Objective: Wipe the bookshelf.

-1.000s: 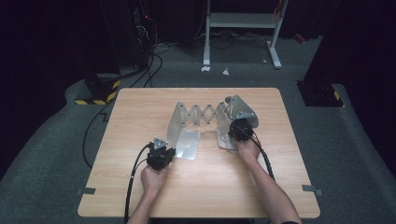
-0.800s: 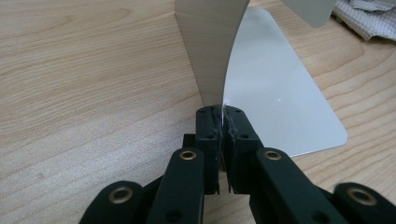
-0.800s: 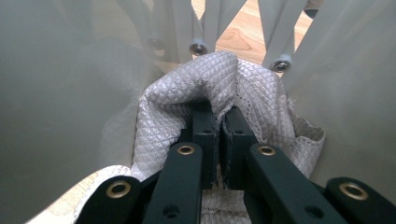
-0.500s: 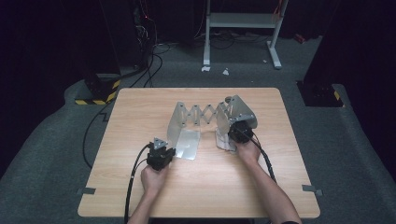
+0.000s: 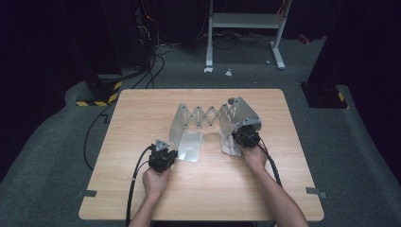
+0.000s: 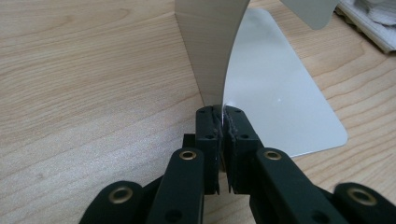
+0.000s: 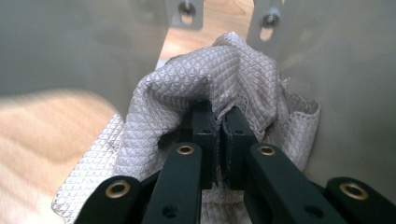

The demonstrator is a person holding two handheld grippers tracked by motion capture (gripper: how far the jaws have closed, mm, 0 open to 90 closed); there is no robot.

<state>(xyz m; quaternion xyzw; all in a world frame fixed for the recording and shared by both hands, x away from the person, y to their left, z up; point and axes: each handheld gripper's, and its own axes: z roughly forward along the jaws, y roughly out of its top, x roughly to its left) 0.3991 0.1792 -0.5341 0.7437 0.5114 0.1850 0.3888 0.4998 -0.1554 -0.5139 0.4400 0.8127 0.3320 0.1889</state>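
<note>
High view: an expandable bookend of two bent silver metal plates joined by a scissor lattice [image 5: 208, 118] stands mid-table [image 5: 142, 189]. Left tool [image 6: 223, 122] pinches the left plate's near edge, steadying it. Right tool [image 7: 218, 122] grips a grey diamond-weave cloth [image 7: 233, 65] against the right plate. We judge wiping is in hand; next, we sweep the cloth along the plate under steady pressure.

Matt metal bookend [image 5: 190, 126], waffle-textured cloth [image 7: 224, 88] — wooden table [image 5: 142, 113]
</note>
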